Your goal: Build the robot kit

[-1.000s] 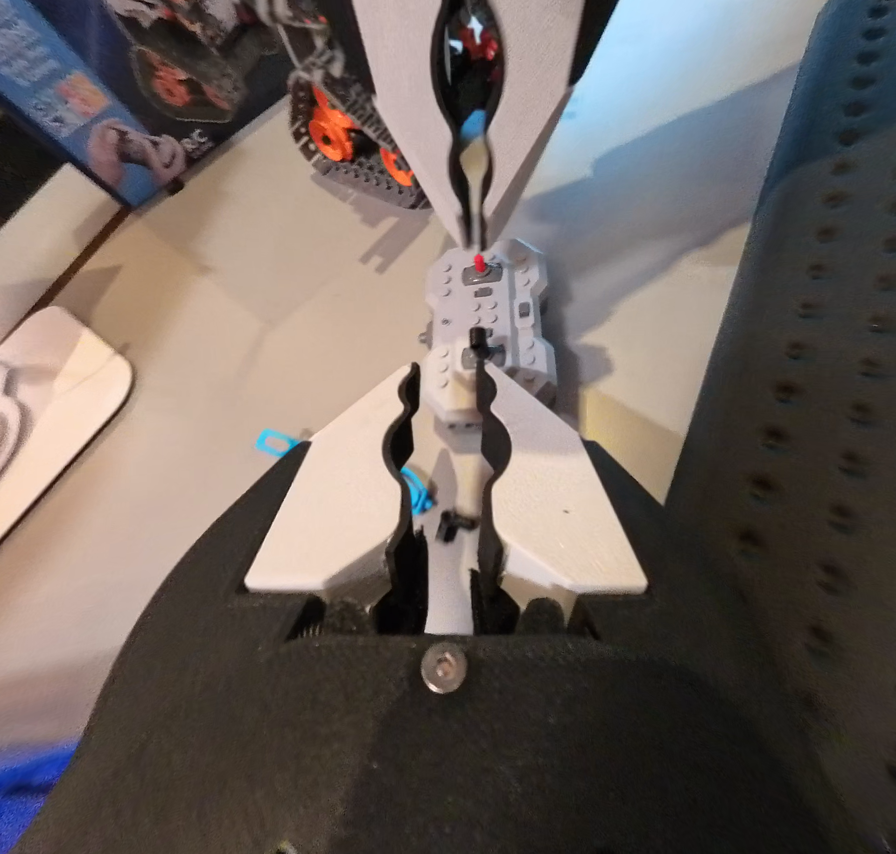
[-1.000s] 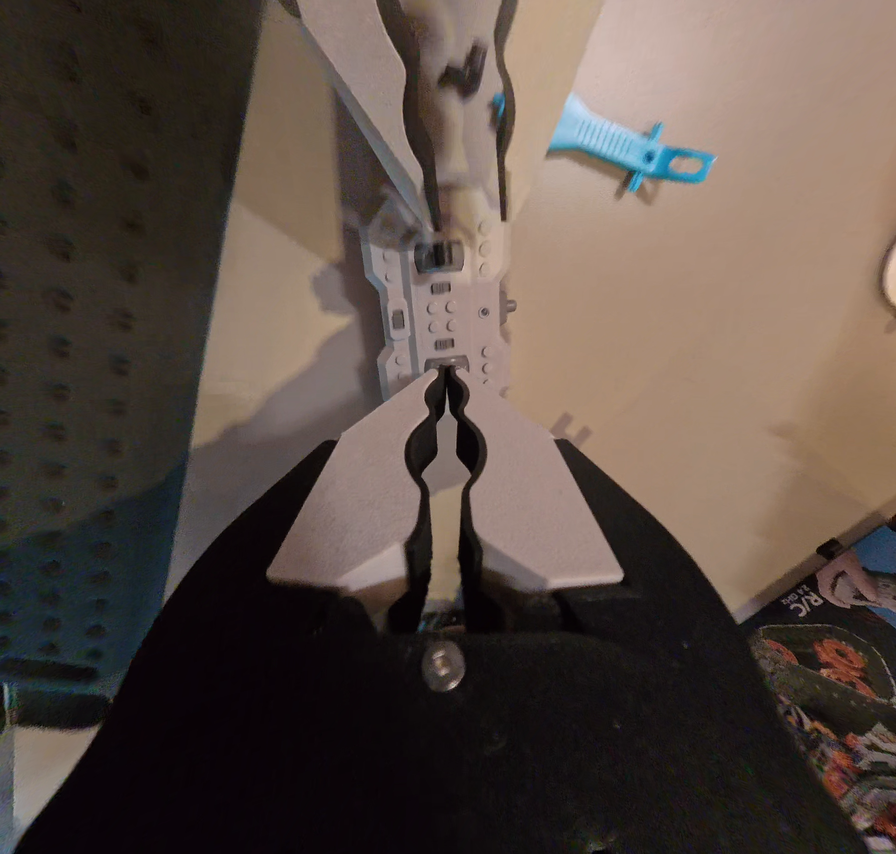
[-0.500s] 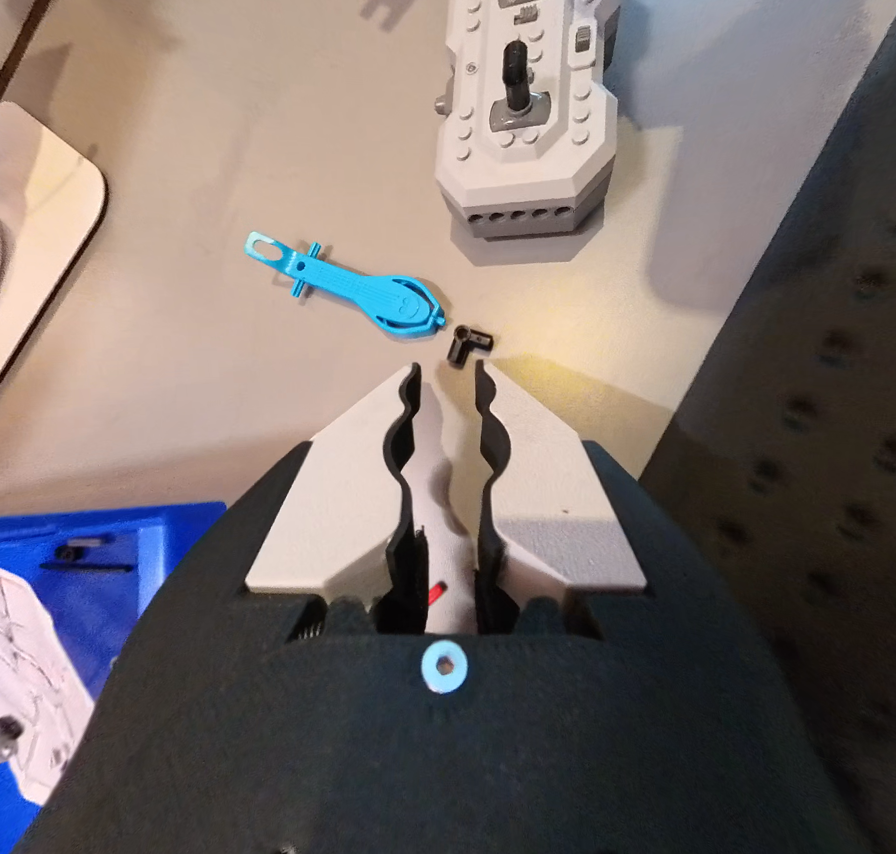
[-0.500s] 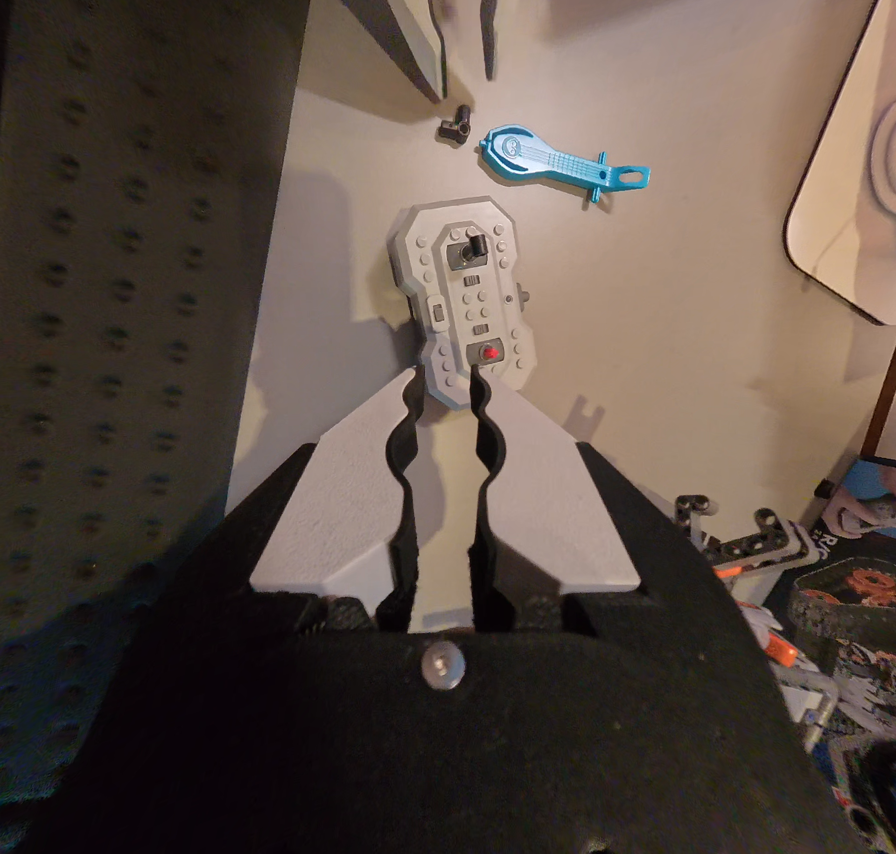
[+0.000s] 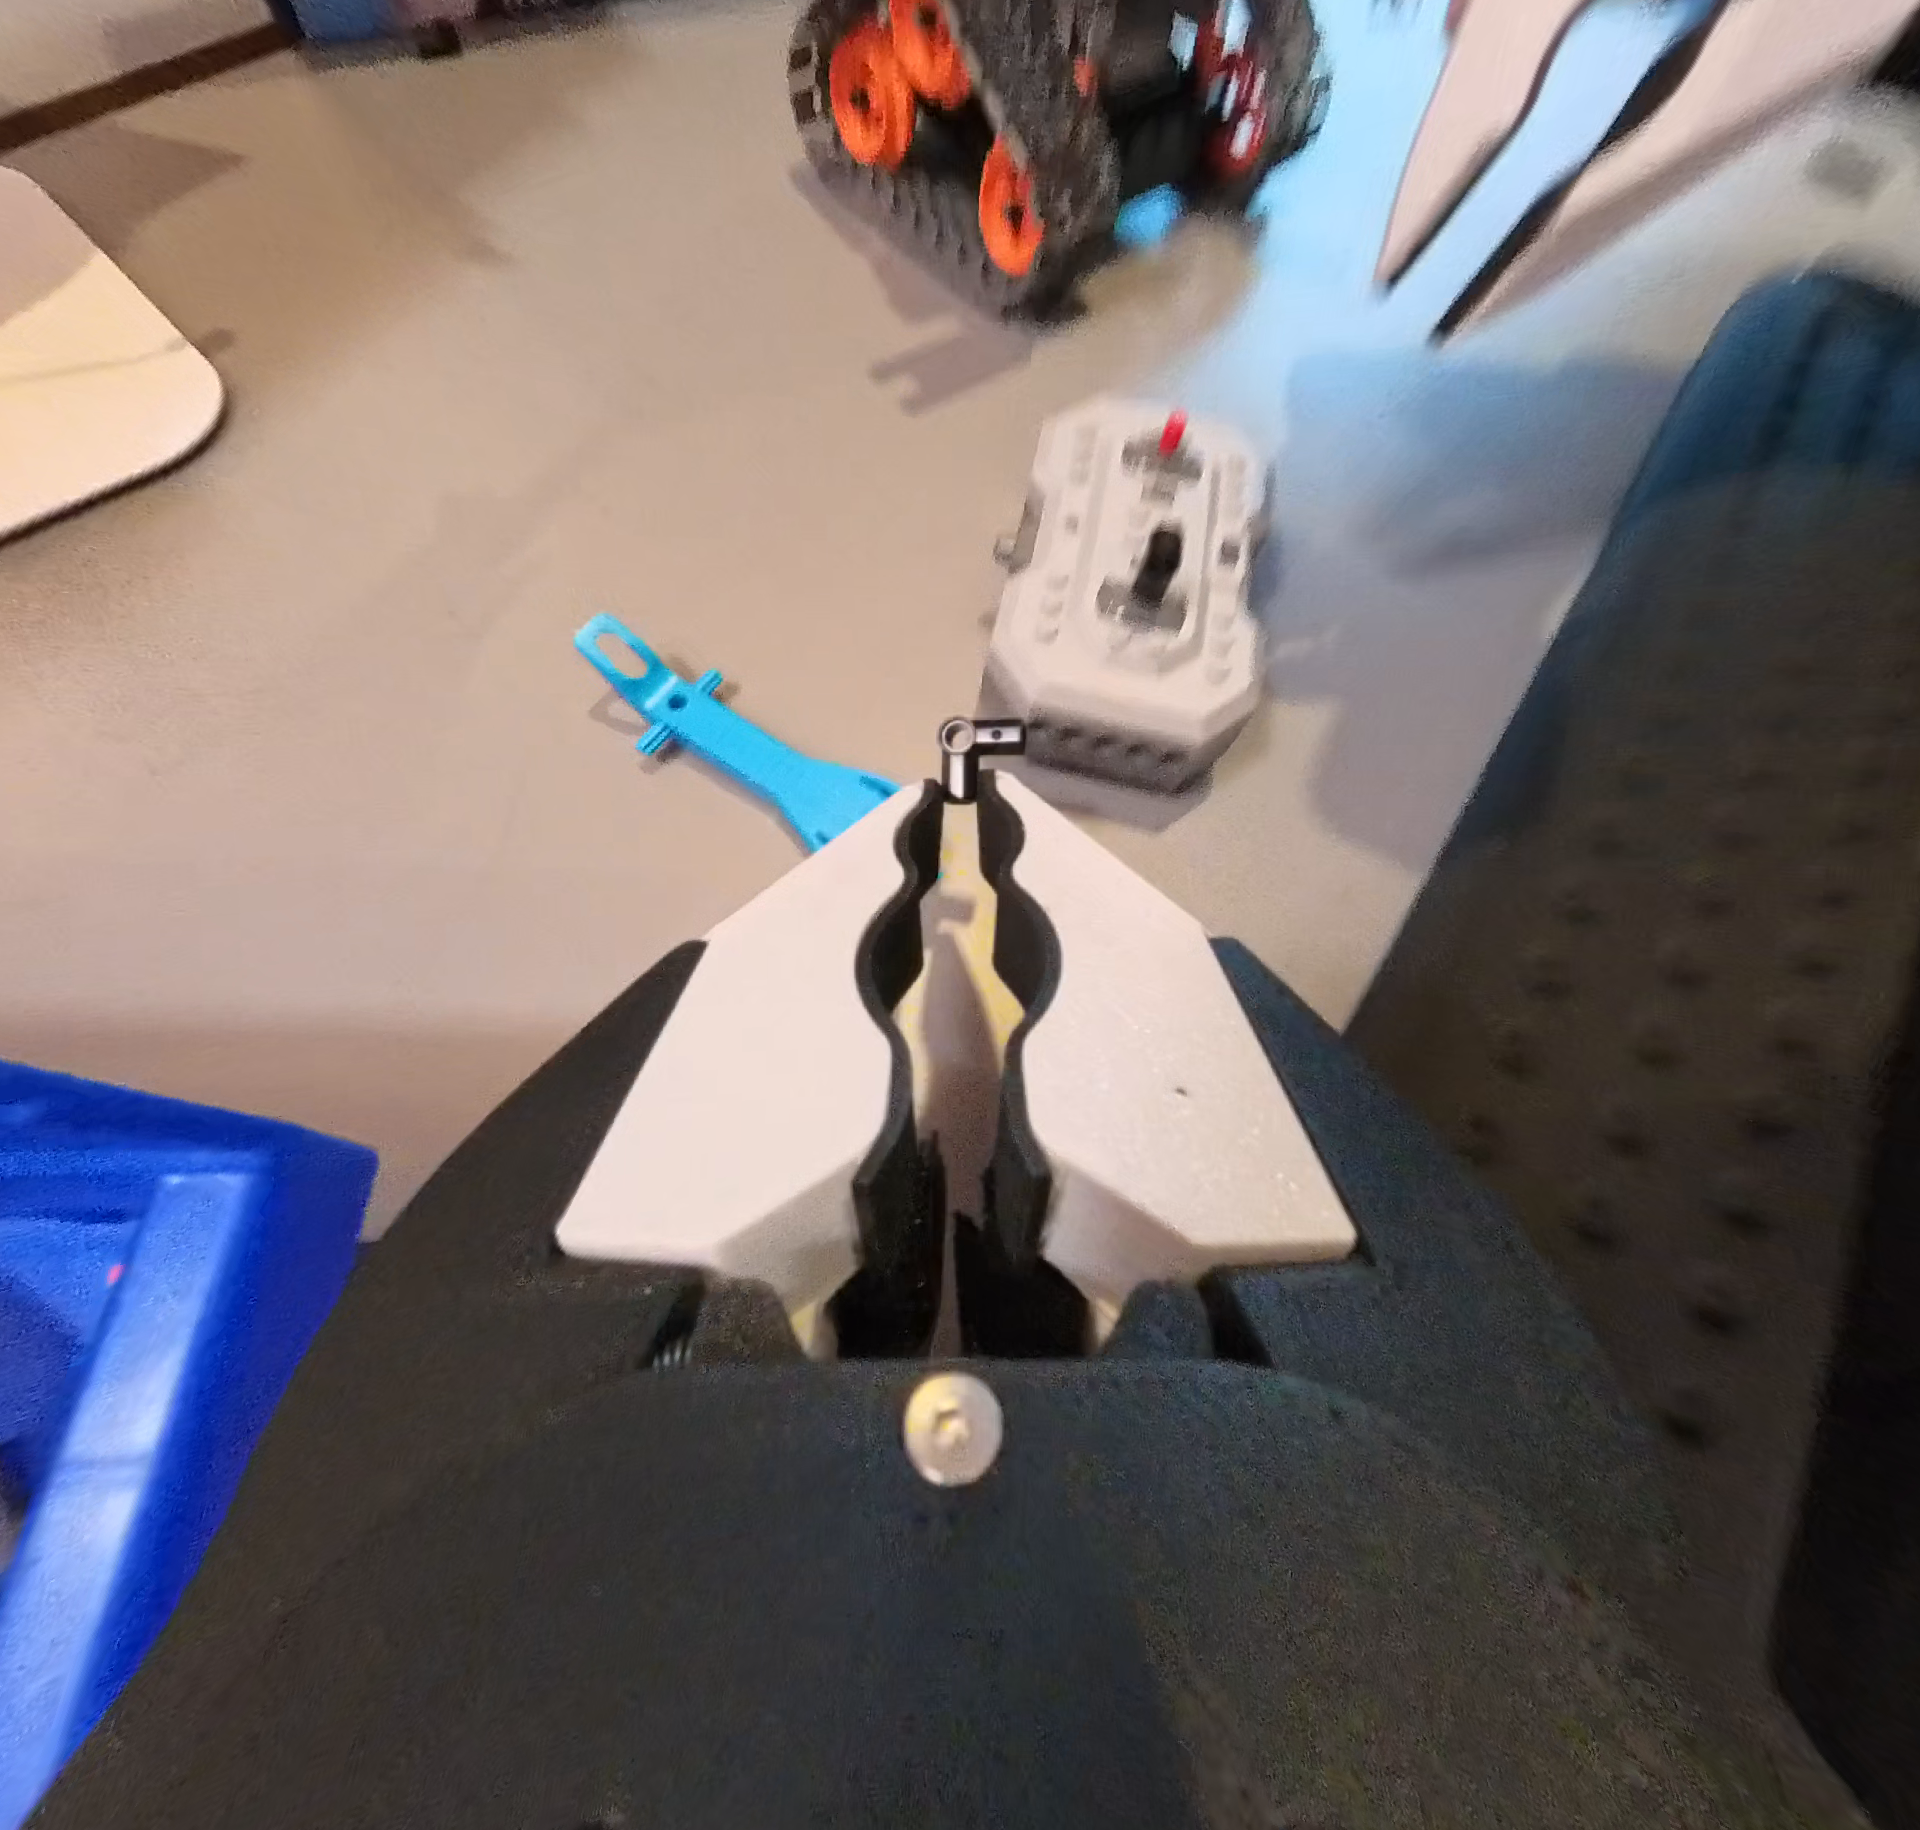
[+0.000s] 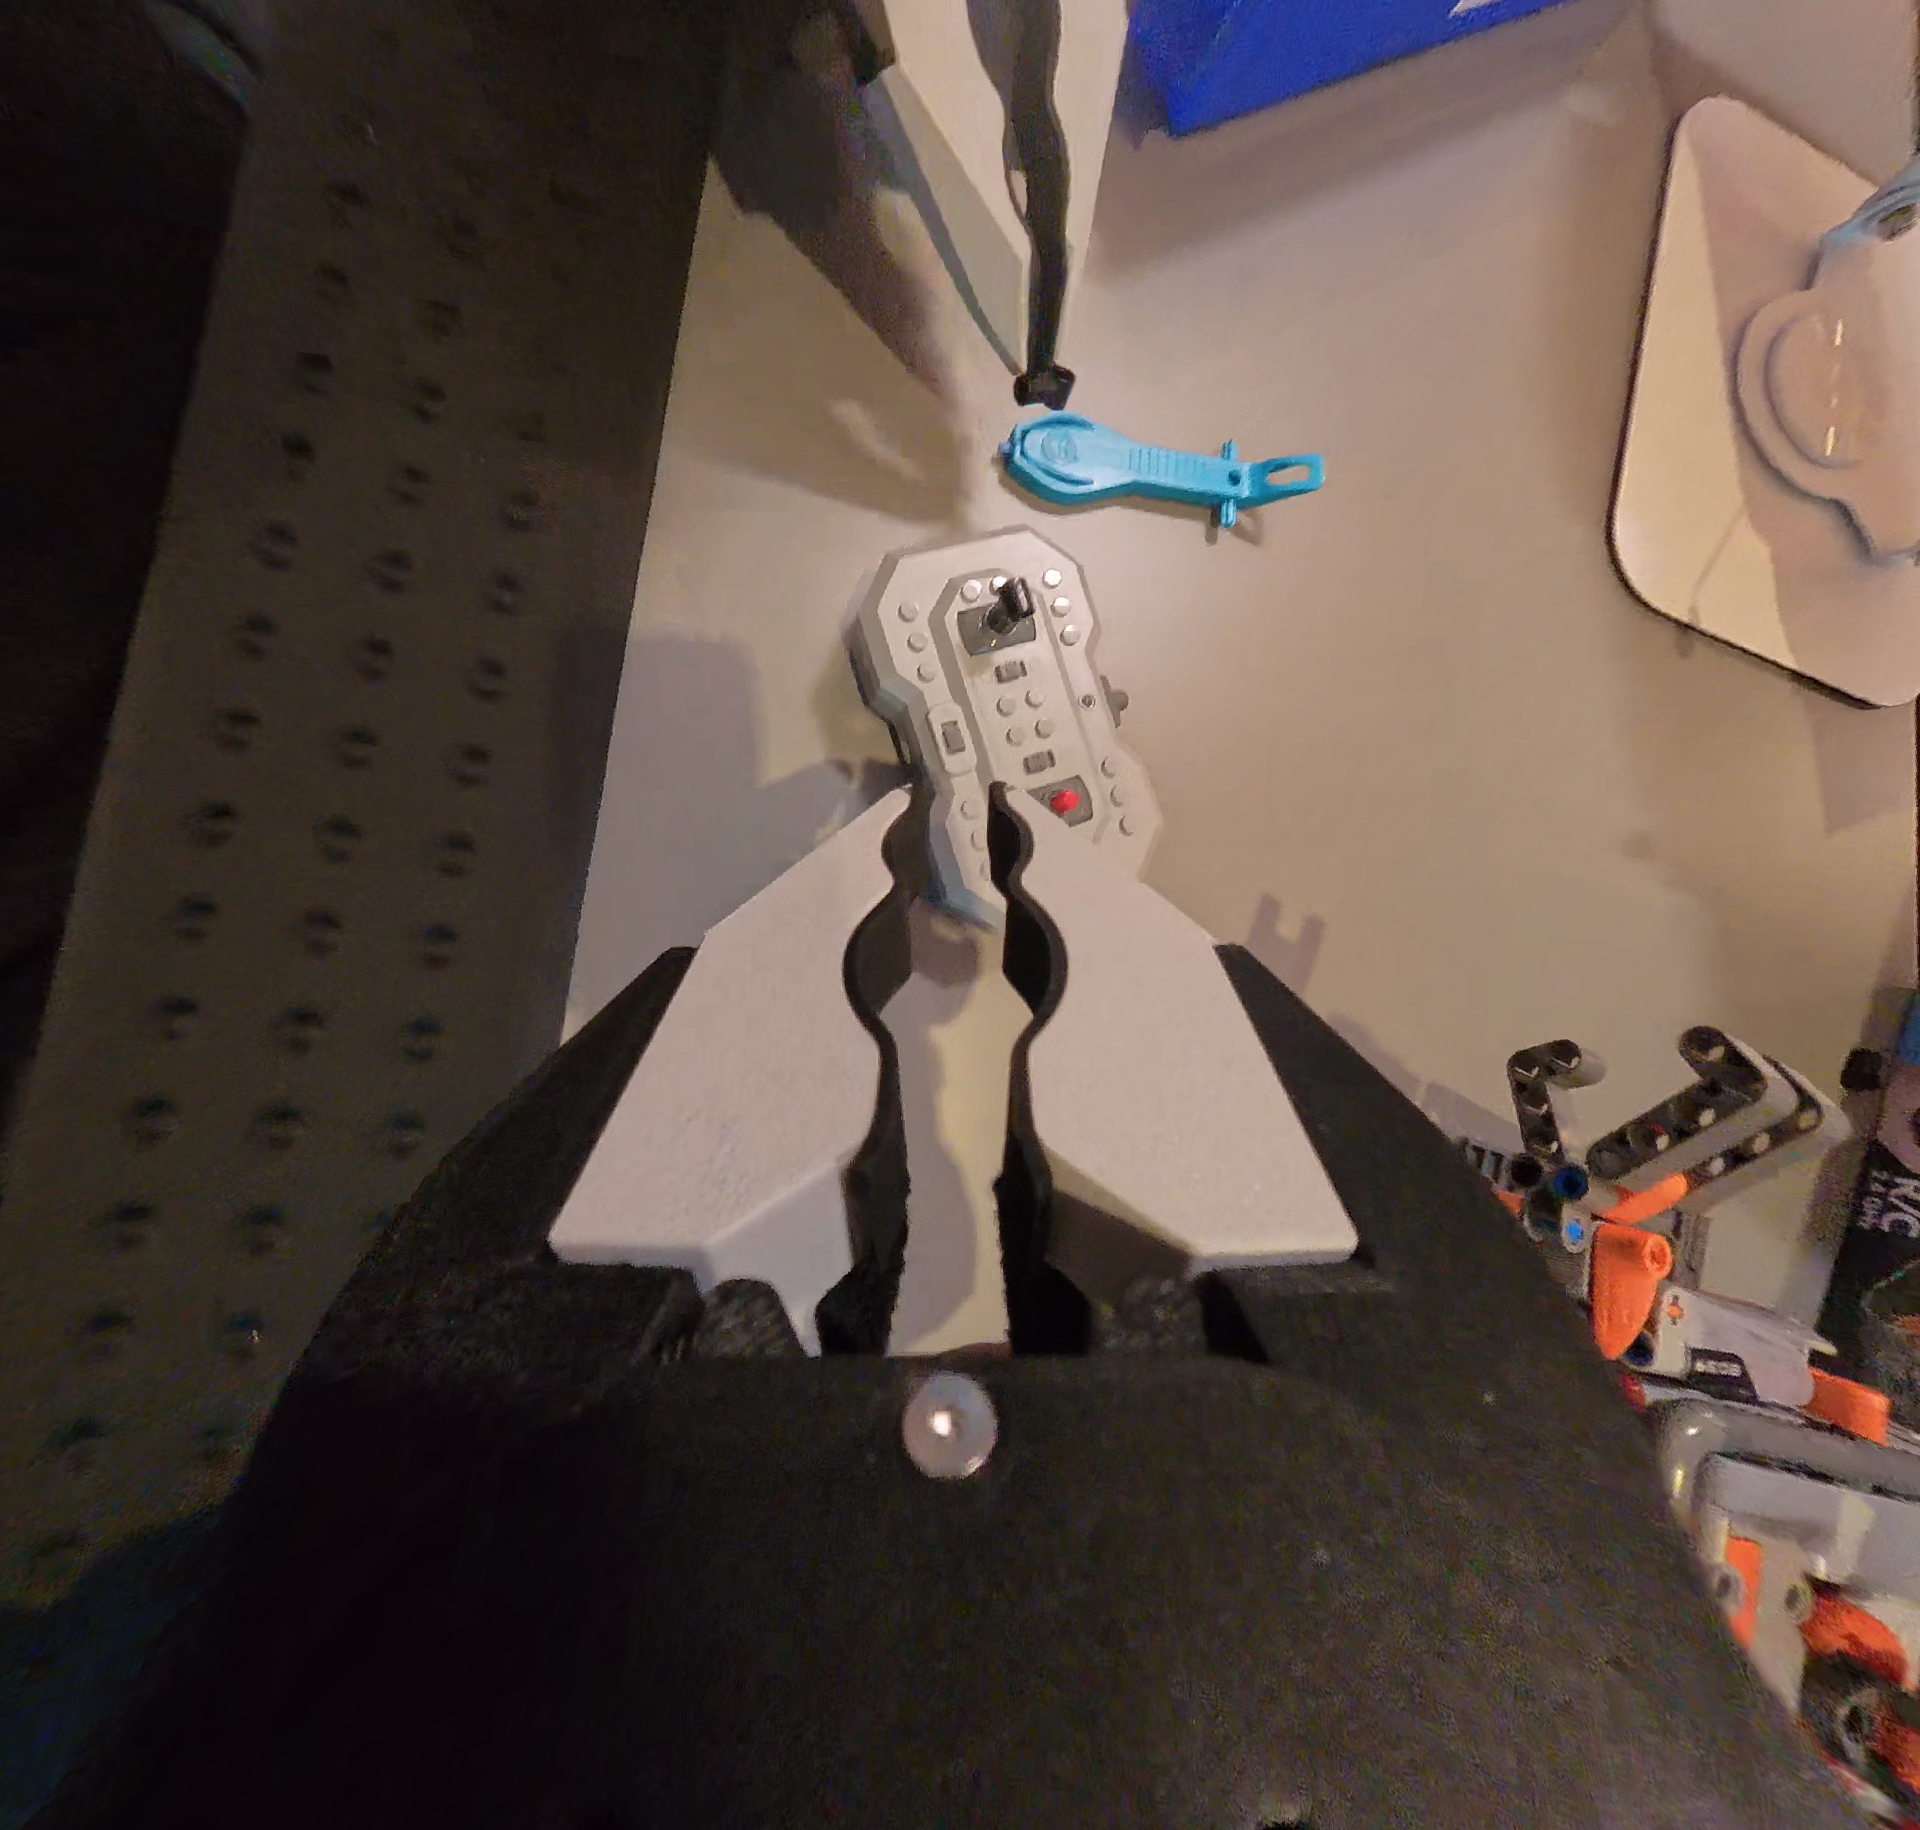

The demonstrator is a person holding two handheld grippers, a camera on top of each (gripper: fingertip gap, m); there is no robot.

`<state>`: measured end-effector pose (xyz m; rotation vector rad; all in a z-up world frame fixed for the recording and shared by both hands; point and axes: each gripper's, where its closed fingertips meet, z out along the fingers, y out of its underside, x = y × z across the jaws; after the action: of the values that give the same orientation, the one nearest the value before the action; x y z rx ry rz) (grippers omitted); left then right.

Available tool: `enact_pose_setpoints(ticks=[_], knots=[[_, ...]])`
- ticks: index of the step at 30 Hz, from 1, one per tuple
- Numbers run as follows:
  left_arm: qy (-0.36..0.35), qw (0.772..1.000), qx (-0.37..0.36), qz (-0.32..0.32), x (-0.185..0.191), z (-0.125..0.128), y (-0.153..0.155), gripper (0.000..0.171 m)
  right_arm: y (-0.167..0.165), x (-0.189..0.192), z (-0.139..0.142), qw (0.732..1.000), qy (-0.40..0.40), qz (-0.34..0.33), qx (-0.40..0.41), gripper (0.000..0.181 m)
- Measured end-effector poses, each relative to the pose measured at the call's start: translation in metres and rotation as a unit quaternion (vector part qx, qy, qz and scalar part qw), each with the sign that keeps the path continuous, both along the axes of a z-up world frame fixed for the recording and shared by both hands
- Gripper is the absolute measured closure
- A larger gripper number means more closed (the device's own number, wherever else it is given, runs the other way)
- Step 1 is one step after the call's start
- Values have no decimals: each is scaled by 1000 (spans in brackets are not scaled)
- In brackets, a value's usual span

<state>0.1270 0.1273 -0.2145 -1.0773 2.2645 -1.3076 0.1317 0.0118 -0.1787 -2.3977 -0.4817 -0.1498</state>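
Observation:
My left gripper point(image 5: 961, 793) is shut on a small black angled connector piece point(image 5: 975, 754) held at its fingertips, above the beige table. In the right wrist view the same gripper holds this piece point(image 6: 1042, 386) just above the blue brick-separator tool point(image 6: 1153, 474). A grey toy remote control point(image 5: 1132, 606) with a black stick and a red stick lies right of the blue tool point(image 5: 727, 731). My right gripper point(image 6: 951, 804) is open and empty, its tips over the near end of the remote point(image 6: 1003, 710).
A tracked toy vehicle with orange wheels point(image 5: 987, 97) stands at the back. A blue bin point(image 5: 125, 1292) is at the left front. A white tray point(image 6: 1787, 409) lies to one side. A dark perforated chair back point(image 5: 1704, 949) borders the table. Loose black and orange parts point(image 6: 1662, 1209) lie at the right. My right fingertips sit around 12 cm from my left ones. The remote point(image 6: 1003, 710) sits 6 cm or so from the ends of my right fingers. My left gripper's tips are some 6 cm from the grey toy remote control point(image 5: 1132, 606). It turns up in the right wrist view point(image 6: 1004, 602) as well.
My left gripper closed on the black connector that lay on the table and lifted it. My right gripper let go of the remote's red stick, opened and drew back.

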Motion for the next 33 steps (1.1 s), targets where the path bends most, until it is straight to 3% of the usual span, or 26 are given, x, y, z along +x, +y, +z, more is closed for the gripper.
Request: enact_pose_setpoints(ticks=[4,10,16,19,24,28,33], knots=[[31,991,-130,7,0,25,-7,167,10,-1,18,996,56,-30,68,174],[62,975,-213,5,-3,39,-17,167,18,-2,28,984,124,-61,111,173],[69,967,-243,2,-4,48,-23,167,24,-10,30,978,157,-65,124,172],[34,976,-213,-2,-4,52,-27,167,27,-10,35,970,184,-78,141,172],[-124,992,-36,-15,-5,63,-46,167,21,-3,46,944,243,-121,187,167],[-276,950,142,-35,-5,74,-66,167,9,0,54,916,290,-154,232,167],[-363,907,204,-57,-7,76,-88,167,10,-13,50,902,310,-171,246,165]])
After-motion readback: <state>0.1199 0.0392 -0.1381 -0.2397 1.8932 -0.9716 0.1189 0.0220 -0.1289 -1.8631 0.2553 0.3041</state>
